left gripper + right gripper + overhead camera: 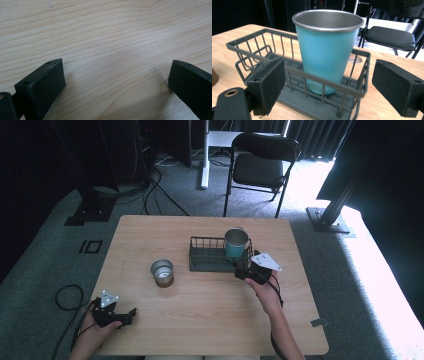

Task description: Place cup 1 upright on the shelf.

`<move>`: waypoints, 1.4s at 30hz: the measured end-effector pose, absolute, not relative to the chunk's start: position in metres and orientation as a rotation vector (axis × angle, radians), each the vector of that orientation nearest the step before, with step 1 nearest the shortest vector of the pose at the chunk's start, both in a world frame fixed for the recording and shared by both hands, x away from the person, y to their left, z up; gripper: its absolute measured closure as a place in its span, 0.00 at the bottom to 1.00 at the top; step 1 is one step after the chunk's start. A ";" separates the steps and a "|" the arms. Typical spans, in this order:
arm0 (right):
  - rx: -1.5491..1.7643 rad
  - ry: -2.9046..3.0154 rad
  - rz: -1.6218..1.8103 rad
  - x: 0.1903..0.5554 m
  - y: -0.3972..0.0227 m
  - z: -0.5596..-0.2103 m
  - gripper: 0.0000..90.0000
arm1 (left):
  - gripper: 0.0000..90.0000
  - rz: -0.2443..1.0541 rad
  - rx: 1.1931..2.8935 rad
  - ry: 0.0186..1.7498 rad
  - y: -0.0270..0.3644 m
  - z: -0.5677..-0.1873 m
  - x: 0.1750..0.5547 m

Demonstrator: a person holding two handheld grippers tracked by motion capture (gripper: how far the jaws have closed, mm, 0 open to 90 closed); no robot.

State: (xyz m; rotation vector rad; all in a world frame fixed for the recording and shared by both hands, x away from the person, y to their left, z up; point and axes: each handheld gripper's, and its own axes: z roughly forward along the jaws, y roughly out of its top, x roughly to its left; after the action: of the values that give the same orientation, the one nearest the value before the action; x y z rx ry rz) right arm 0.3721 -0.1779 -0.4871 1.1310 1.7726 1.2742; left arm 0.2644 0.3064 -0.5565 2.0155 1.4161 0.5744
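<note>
A teal metal cup (236, 242) (325, 47) stands upright in the right end of a dark wire basket (207, 254) (249, 45) at mid-table. My right gripper (243, 270) (327, 85) is open just in front of the basket's right end, its jaws spread on either side of the cup and not touching it. A brown cup with a silver rim (162, 272) stands on the table left of the basket. My left gripper (131, 312) (116, 80) rests open near the table's front left corner, over bare wood with nothing between its fingers.
The wooden table (210, 320) has free surface across its front half. A black folding chair (260, 165) (390, 36) stands beyond the far edge. Cables (65, 297) lie on the floor at the left, and black stand bases (327, 220) sit on either side.
</note>
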 end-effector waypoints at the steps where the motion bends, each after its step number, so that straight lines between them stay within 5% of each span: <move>1: 1.130 1.778 1.274 0.371 -0.179 -0.488 0.12 | 0.02 0.574 2.016 1.416 0.306 -0.557 0.264; 42: 1.228 1.873 1.184 0.316 -0.248 -0.535 0.12 | 0.02 0.575 2.017 1.415 0.307 -0.557 0.265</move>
State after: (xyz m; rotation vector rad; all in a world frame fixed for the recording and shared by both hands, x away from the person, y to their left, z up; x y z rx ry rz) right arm 0.3159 -0.2479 -0.5345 1.2278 1.8727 1.1840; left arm 0.2645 0.3065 -0.5565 2.0171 1.4154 0.5754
